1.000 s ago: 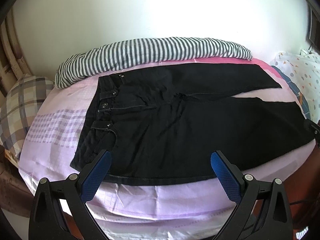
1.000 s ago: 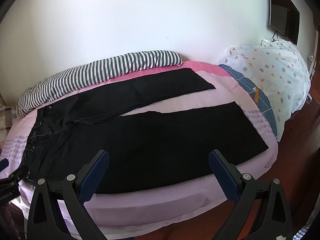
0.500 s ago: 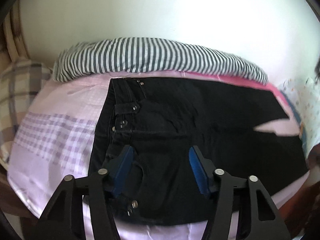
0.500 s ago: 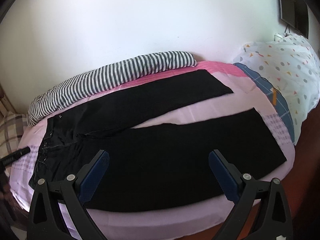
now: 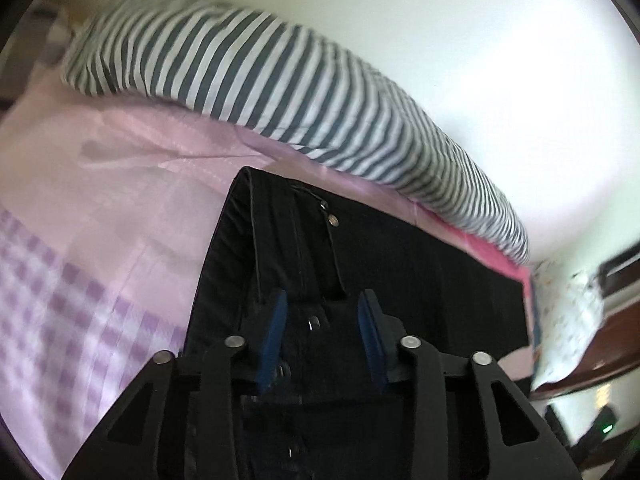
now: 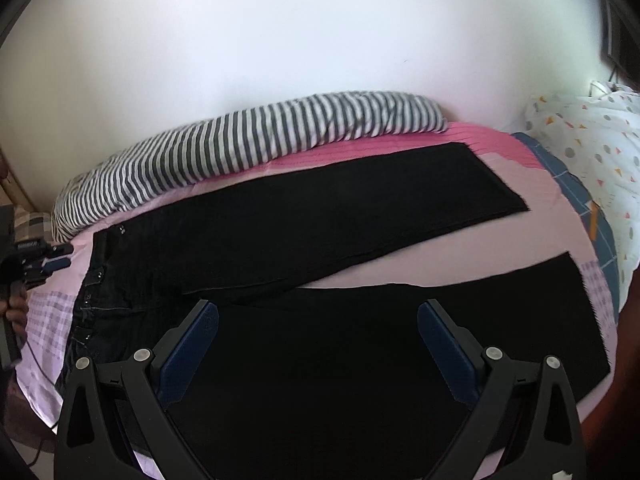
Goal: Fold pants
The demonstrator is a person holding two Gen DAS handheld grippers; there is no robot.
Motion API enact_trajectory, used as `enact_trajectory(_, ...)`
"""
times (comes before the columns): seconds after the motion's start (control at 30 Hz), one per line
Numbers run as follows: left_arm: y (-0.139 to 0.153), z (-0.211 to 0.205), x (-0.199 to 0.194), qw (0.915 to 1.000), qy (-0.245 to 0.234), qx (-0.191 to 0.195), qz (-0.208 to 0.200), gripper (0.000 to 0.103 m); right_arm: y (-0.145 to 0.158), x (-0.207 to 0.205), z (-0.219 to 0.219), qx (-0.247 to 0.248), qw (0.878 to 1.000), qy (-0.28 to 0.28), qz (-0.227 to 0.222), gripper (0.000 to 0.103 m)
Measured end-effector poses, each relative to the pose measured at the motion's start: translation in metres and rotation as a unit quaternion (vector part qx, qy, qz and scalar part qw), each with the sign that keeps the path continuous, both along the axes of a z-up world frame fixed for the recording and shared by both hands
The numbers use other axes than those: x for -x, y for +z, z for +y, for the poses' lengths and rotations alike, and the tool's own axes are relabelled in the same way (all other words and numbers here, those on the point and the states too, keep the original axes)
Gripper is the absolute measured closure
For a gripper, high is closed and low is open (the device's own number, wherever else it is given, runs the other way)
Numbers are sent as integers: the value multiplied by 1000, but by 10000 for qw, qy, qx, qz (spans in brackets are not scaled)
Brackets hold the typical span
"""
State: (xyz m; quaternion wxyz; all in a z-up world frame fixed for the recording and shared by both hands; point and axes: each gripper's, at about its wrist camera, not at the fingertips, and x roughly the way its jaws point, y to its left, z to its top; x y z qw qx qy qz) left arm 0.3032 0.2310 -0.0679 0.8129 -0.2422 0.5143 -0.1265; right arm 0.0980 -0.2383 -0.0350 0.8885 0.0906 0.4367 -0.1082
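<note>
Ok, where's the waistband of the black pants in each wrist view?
Left wrist: waistband runs up centre frame, just ahead of the left gripper.
Right wrist: waistband at far left, lying on the bed.
Shared landmark: striped bedding along the wall.

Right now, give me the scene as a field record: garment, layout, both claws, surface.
garment: black pants, unfolded
layout: flat on the bed, legs spread in a V, waistband at the left end
left claw: at the waistband, partly closed, fabric between pads, grip unconfirmed
right claw: open, above the near leg, holding nothing
surface: pink bedsheet
behind: striped blanket along the wall
</note>
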Motion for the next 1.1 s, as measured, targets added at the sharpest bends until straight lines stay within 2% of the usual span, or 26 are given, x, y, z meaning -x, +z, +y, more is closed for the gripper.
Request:
enact_trajectory(0.13,-21,16,-27,9988,143,399,237,69,-14,-23,6,16,9999,59,158,5)
enact_trajectory(0.37,-45,37,-50,9974,292,499,432,70,-30,-62,14,96,9993,171,322,5)
enact_trajectory(0.57,-60,41,-71,9973,137,541,468,70,-41,-94,28,271,9979,424,413,6)
enact_trajectory(0.73,-66,34,-88,9960,26,779,439,70,-45,-118,37,199,9953,863,400,7)
enact_trajectory(0.9,-71,31,-94,9940,197,983,441,70,-50,-153,40,-30,9844,1693,481,7)
enact_trajectory(0.93,-71,29,-94,9939,253,997,390,70,-52,-160,39,-74,9815,1836,542,7)
enact_trajectory(1.0,-66,23,-90,9956,305,864,202,86,-56,-178,35,-170,9738,2148,731,7)
enact_trajectory(1.1,-54,18,-84,9958,269,869,-98,91,-60,-205,29,-134,9635,2502,942,7)
